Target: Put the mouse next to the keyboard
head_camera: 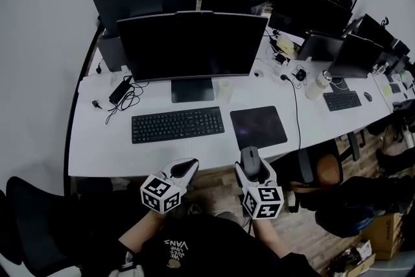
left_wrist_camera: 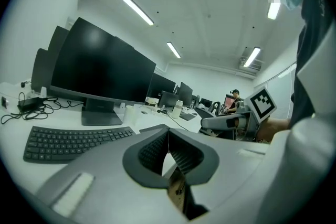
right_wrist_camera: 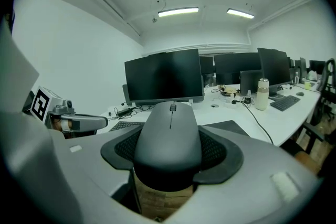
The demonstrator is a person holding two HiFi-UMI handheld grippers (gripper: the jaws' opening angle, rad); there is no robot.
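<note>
Right gripper view shows the grey, smooth-shelled computer mouse clamped across its two flanks by the right tongs, scroll wheel pointing away toward the white table. In the head view the mouse hangs short of the table's front edge, over the wooden floor rather than over the top. It looks like a light, rigid plastic body. The domed back would probably slip under a pinch from above, so the waist-level side grip on the ribbed pads seems the sound hold, and it needs only modest pressure. The left tongs are closed pad against pad with nothing between them, hovering beside the right ones. On the table, the black keyboard lies in front of the large black monitor, with the dark rectangular mouse pad just to its right. Only a narrow bare strip separates them, so the pad is likely the roomiest landing spot. A black cable runs past the pad's right side, and the front edge is near.
</note>
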